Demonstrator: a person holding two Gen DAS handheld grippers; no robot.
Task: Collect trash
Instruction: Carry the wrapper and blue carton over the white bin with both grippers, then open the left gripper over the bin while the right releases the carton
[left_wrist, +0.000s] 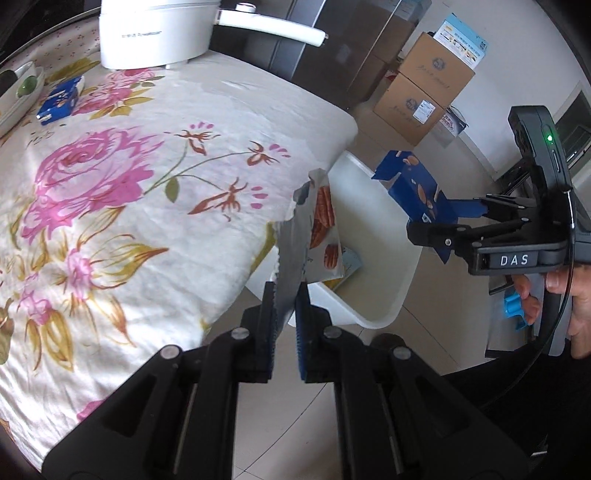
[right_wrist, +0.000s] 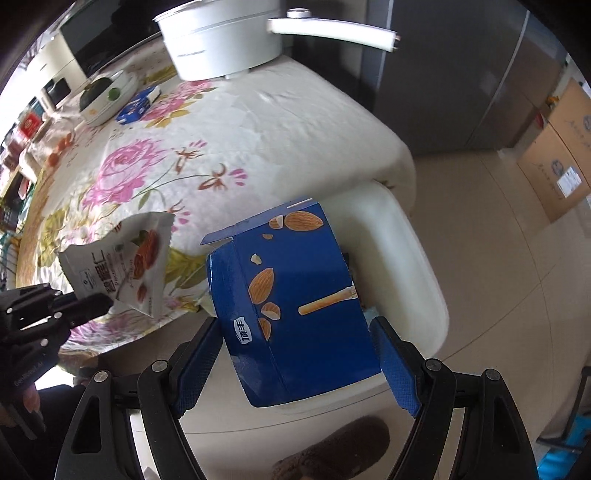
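So both tools are loaded up right over the bin. The left tool (left_wrist: 286, 295) is clamped tight on a torn white snack pouch (left_wrist: 314, 229) — you can see the silvery inside of the wrapper pinched between its black and blue pads, and the pouch sticks up past the edge of the tabletop (left_wrist: 147, 184) with the nut pictures on its front. In the right wrist view that same pouch hangs off the left tool over the flowered cloth. The right tool (right_wrist: 295, 354) has its jaws spread wide around a blue almond-stick box (right_wrist: 291, 295), blue pads pressed against the box's two sides, top flap of the box standing open. The box sits in the air above the white trash bin (left_wrist: 369, 258), which stands on the tile floor just beside the rounded end of the tabletop — some paper bits are already lying in the bottom of it. Back on the tabletop there's a big white electric pot (left_wrist: 155, 33) with a long handle, a small blue box (left_wrist: 61, 99) near a white dish (left_wrist: 22, 88) holding something green. Cardboard boxes (left_wrist: 424, 85) are stacked by the far wall, and a brown fuzzy slipper (right_wrist: 332, 450) shows at the bottom of the right view.
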